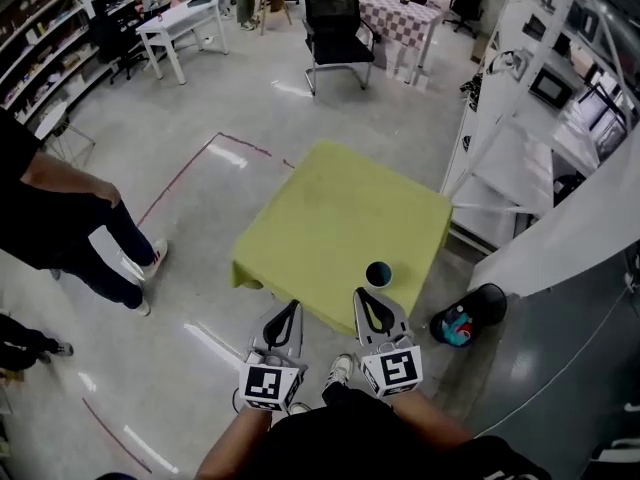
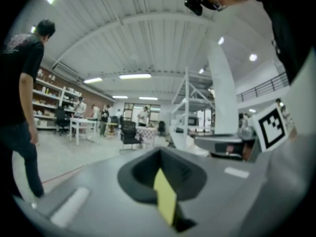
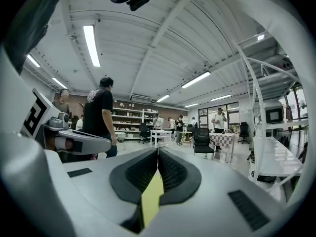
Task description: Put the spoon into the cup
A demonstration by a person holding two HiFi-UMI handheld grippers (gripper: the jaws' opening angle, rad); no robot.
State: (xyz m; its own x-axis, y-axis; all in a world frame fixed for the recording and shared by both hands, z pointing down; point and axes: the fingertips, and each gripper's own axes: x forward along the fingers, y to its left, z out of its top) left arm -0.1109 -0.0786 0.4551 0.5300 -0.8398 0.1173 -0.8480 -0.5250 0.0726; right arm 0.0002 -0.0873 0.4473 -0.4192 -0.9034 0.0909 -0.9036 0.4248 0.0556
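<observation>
A dark blue cup (image 1: 378, 273) stands upright near the front right corner of the yellow-green table (image 1: 330, 228). No spoon shows in any view. My left gripper (image 1: 294, 306) hangs just off the table's front edge, shut, with nothing in it. My right gripper (image 1: 362, 294) is over the front edge, a little left of the cup and nearer to me, also shut and empty. In the left gripper view the left gripper (image 2: 160, 153) points level into the room, as does the right gripper (image 3: 158, 151) in its own view. Only a yellow sliver of table shows between each pair of jaws.
A person (image 1: 60, 218) in dark clothes stands left of the table. A black bin (image 1: 470, 316) sits on the floor by the table's right front corner. White racks (image 1: 530, 168) stand close on the right. A black office chair (image 1: 336, 23) is beyond the table.
</observation>
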